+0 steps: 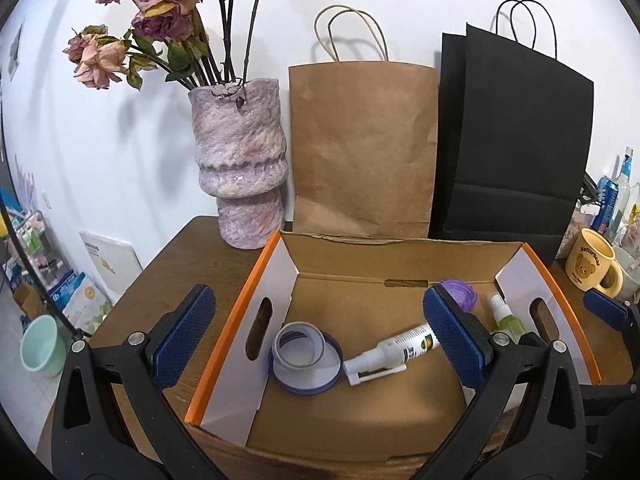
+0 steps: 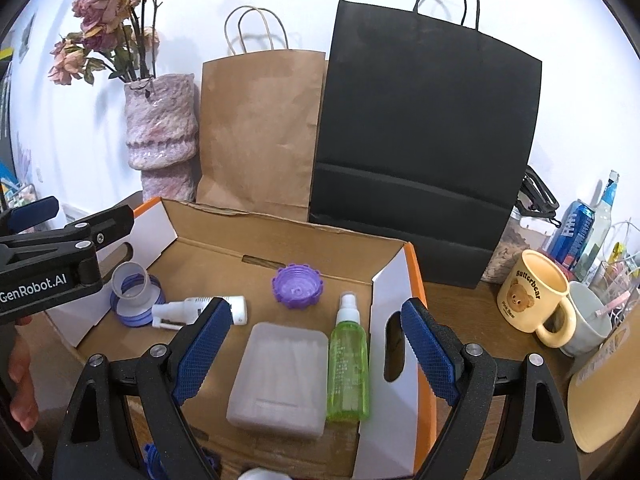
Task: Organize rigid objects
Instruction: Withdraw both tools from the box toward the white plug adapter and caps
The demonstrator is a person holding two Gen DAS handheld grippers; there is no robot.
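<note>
Both the left tool [image 1: 320, 336] and right tool [image 2: 316, 348] hover wide and empty over a cardboard box [image 2: 280, 240] on the worktop [image 1: 188, 248], where tape rolls [image 2: 134, 294], spray bottles [image 2: 347, 356] and a plastic case [image 2: 280, 376] lie flat, seemingly sorted.

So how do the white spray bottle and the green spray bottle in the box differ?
The white spray bottle is opaque with a printed label; the green spray bottle is translucent green with a clear cap. The white one lies crosswise at the cardboard box's left side, next to the tape rolls; the green one lies lengthwise by the right wall, beside the frosted plastic case. Both lie flat inside the box, ungripped.
</note>
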